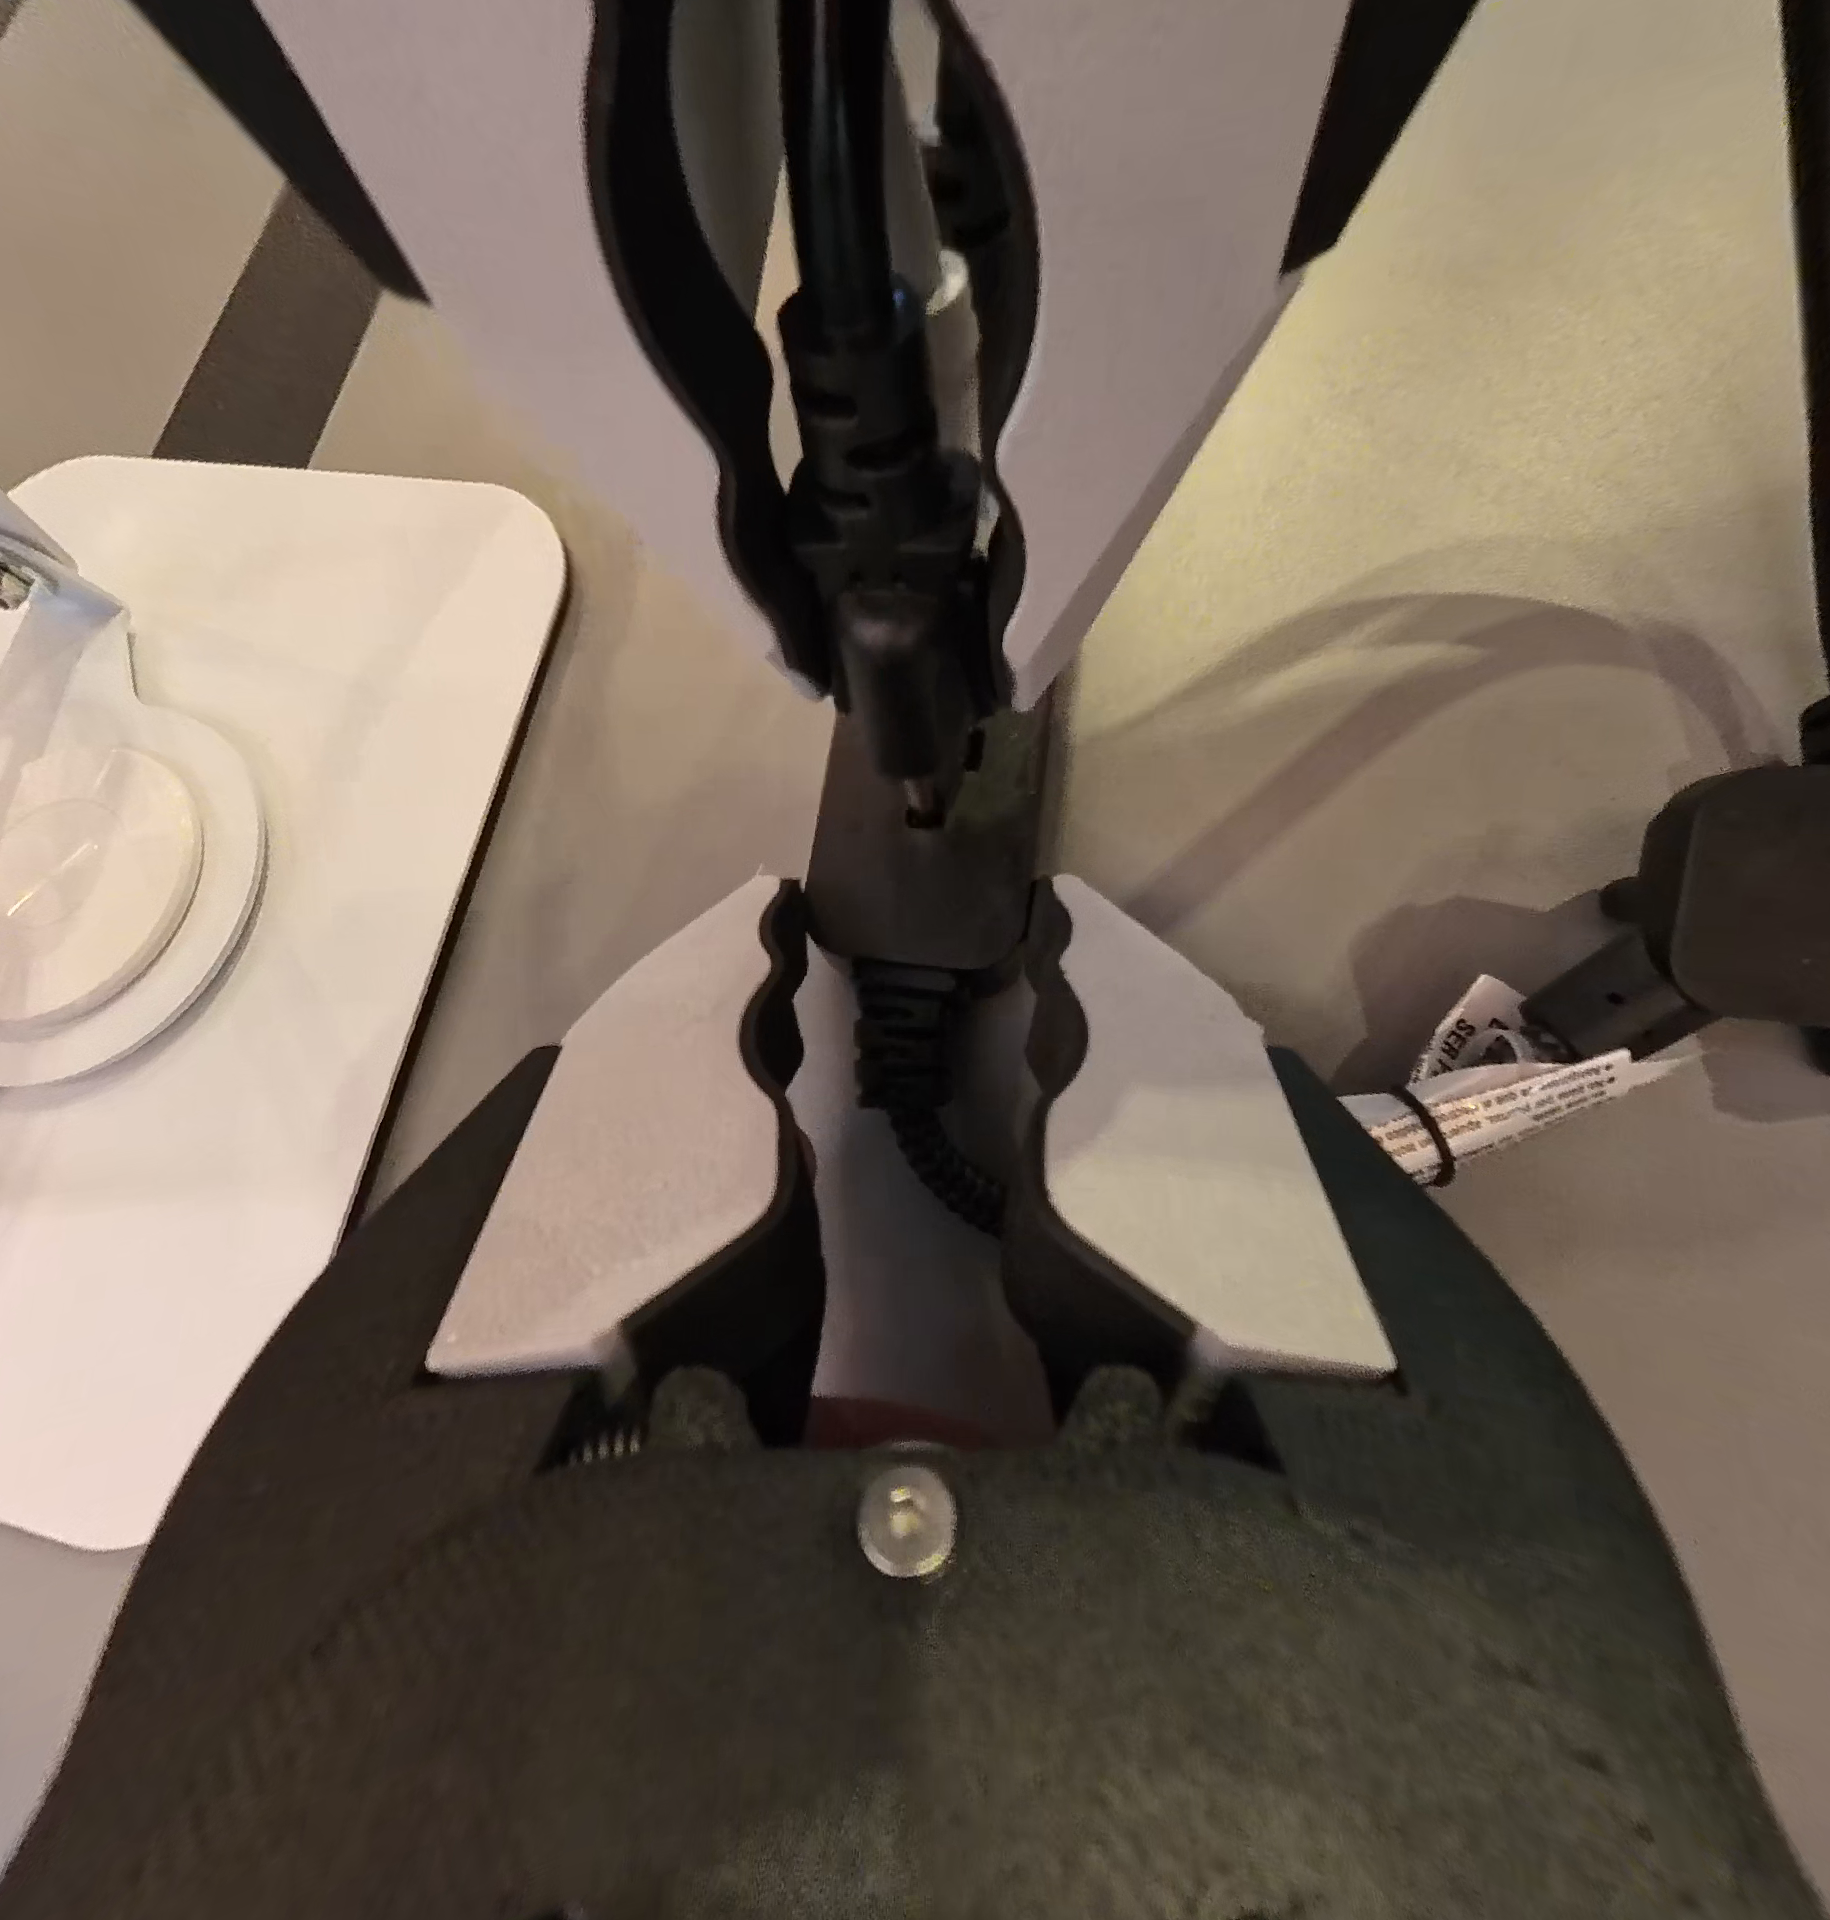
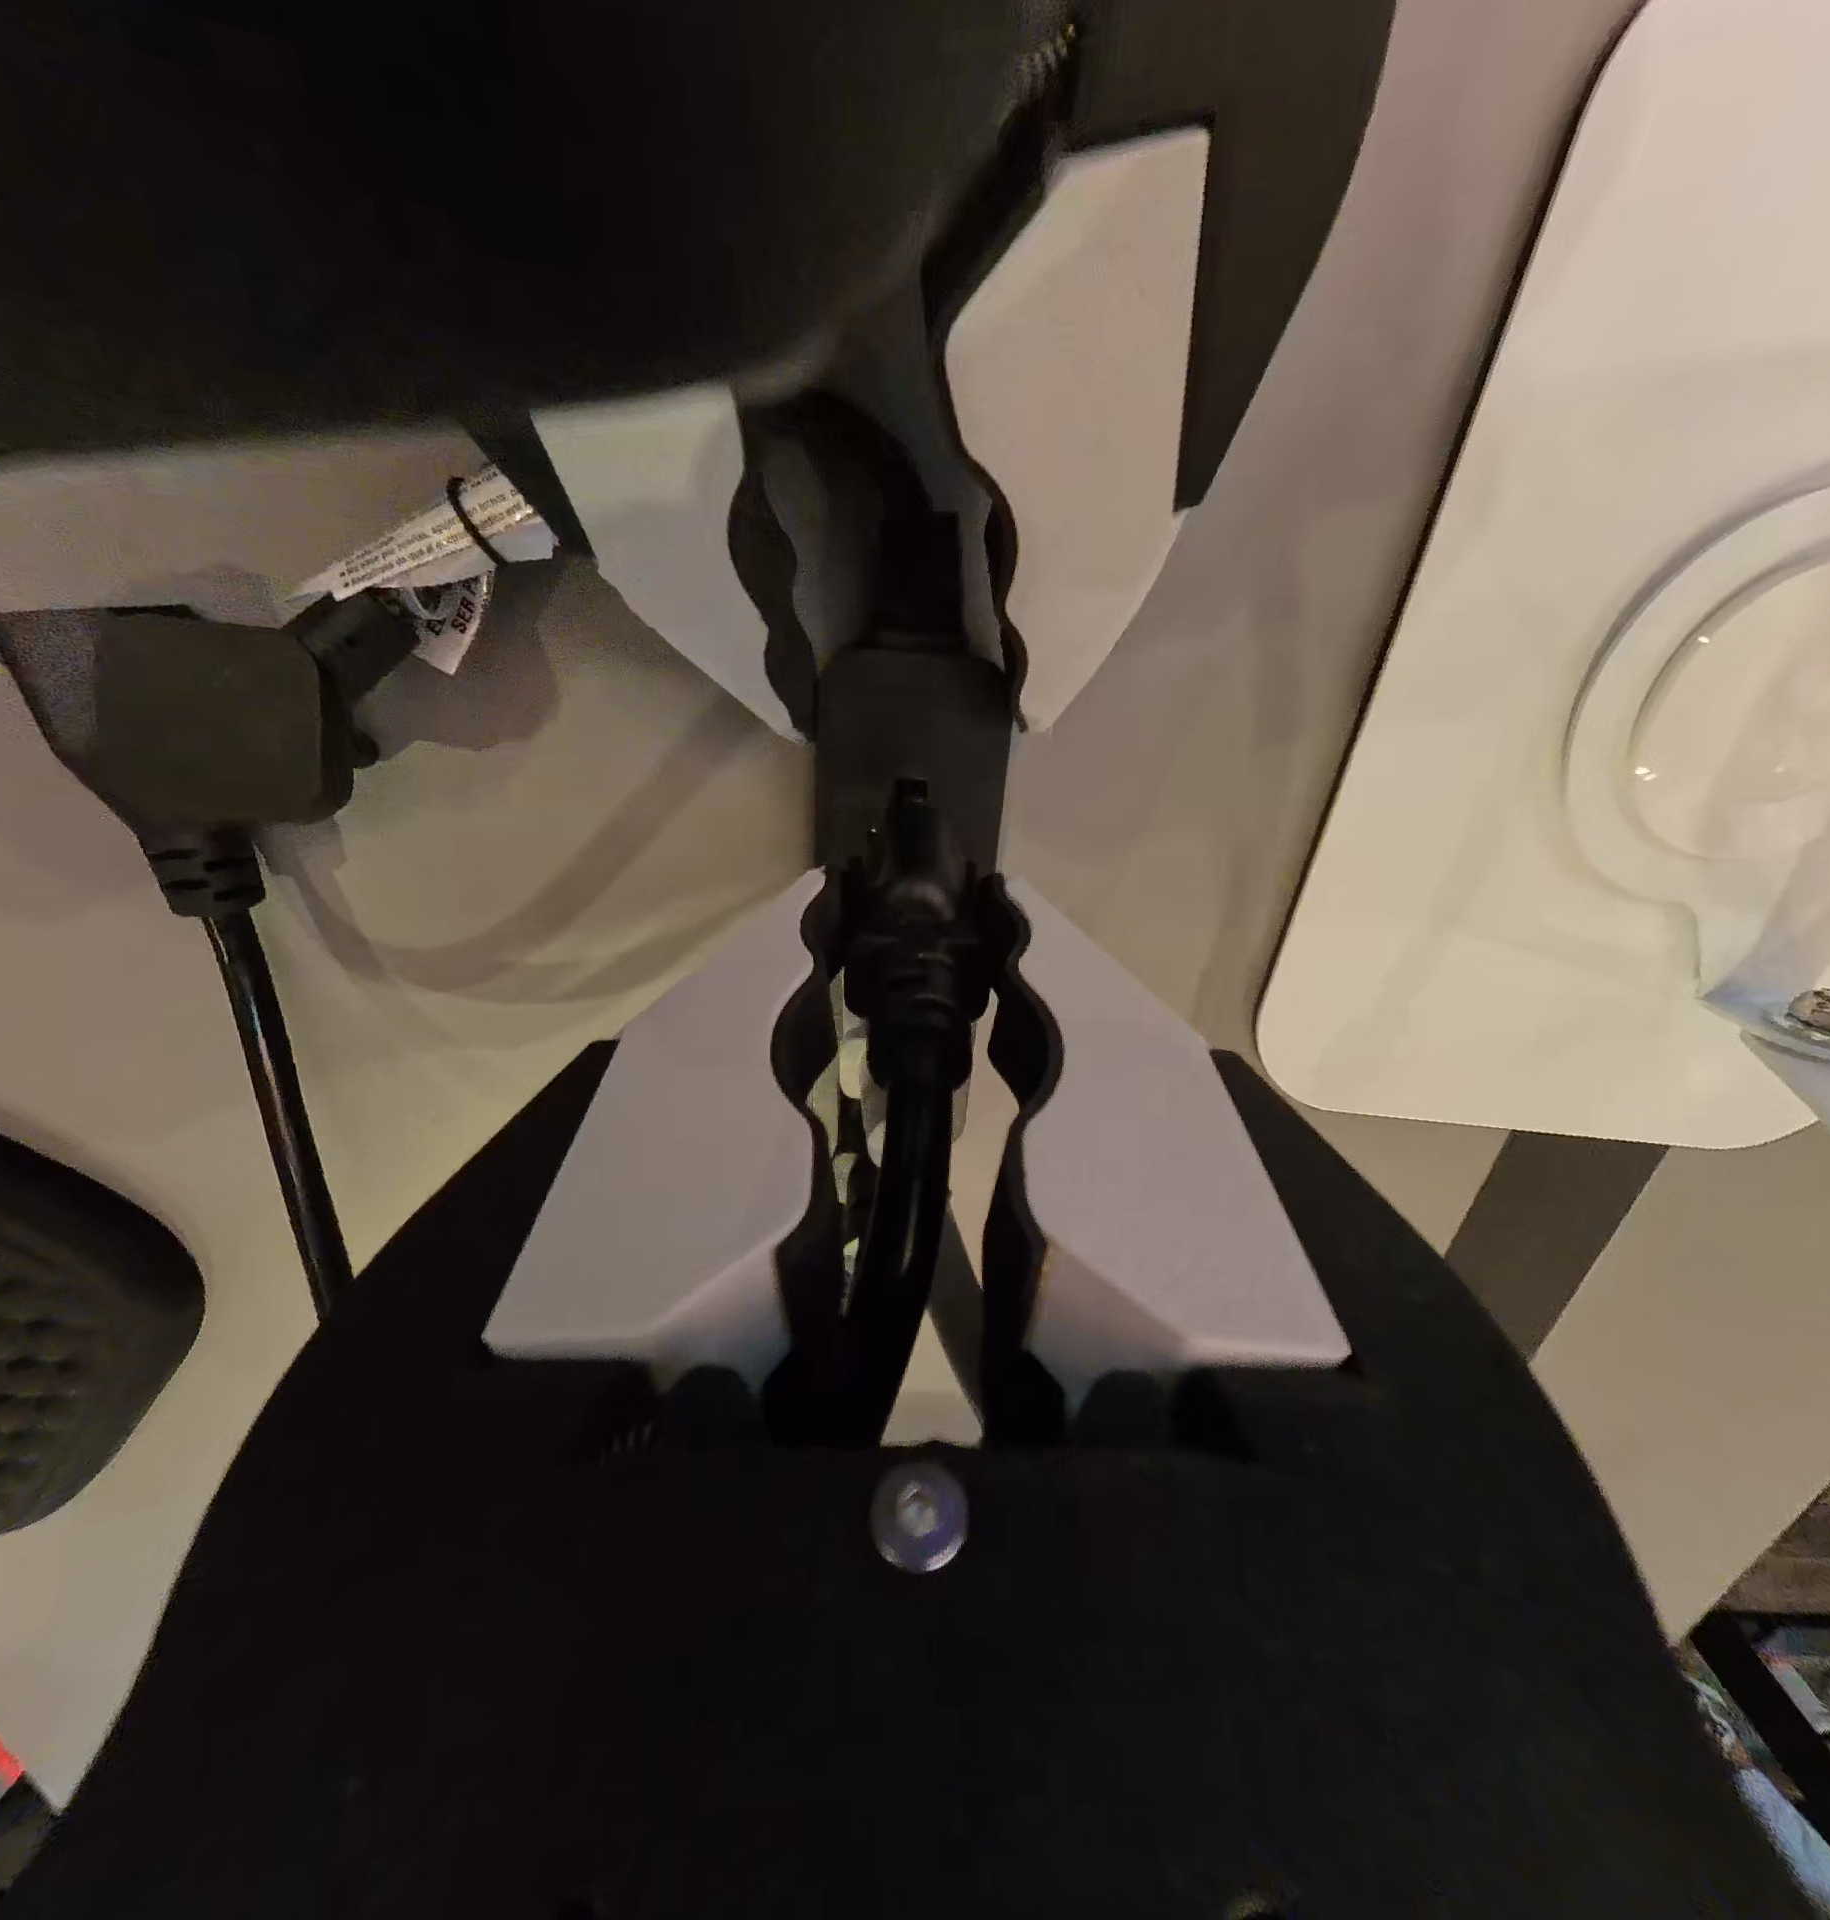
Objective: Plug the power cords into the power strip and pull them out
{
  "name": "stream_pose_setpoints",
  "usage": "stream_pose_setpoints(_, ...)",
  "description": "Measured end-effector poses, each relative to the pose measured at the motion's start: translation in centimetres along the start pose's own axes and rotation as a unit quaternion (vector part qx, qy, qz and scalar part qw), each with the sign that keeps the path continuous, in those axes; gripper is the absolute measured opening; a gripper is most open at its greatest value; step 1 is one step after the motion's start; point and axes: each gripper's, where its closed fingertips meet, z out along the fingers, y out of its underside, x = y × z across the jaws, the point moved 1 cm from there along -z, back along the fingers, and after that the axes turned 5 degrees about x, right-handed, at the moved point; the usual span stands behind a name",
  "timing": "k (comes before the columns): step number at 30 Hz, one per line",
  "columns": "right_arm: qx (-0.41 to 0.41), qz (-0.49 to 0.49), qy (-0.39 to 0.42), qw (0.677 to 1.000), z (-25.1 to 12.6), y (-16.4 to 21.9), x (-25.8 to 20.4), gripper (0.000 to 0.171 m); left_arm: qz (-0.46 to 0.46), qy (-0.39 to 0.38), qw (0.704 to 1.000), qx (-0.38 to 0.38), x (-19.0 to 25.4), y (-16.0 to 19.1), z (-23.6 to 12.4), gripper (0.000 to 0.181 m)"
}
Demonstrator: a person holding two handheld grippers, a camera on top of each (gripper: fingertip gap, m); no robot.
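Note:
My left gripper is shut on a dark grey socket block, the power strip's end. Its ribbed black cord runs back between my fingers. My right gripper is shut on a black power plug with its cord trailing back. The two grippers face each other tip to tip. The plug's prong tip sits at a slot in the block's face. I cannot tell how deep it is. In the left wrist view the right gripper comes in from the top with the plug.
A second black plug with white paper tags lies on the pale table to the right. A white plate with a clear round dome lies to the left, and shows in the right wrist view. A black textured object is at the lower left.

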Motion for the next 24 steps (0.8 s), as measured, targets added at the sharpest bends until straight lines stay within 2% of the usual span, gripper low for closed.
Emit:
stream_pose_setpoints(1,0.008,0.003,0.0,1.0,0.14,-0.08,-0.05,0.021,-0.001,0.001,1.0,-0.002,0.02,0.04,0.01,0.042)
stream_pose_setpoints(7,0.021,0.001,-0.002,1.0,0.46,-0.35,-0.05,0.018,-0.002,0.003,1.0,-0.005,0.06,0.12,0.0,0.043)
stream_pose_setpoints(12,0.028,-0.003,-0.002,1.0,0.74,0.24,-0.16,0.023,-0.003,0.004,1.0,0.007,0.12,-0.13,-0.04,0.041)
stream_pose_setpoints(24,0.018,-0.021,0.003,1.0,0.91,0.26,-0.22,0.023,-0.027,0.014,1.0,-0.006,0.22,0.49,-0.28,0.038)
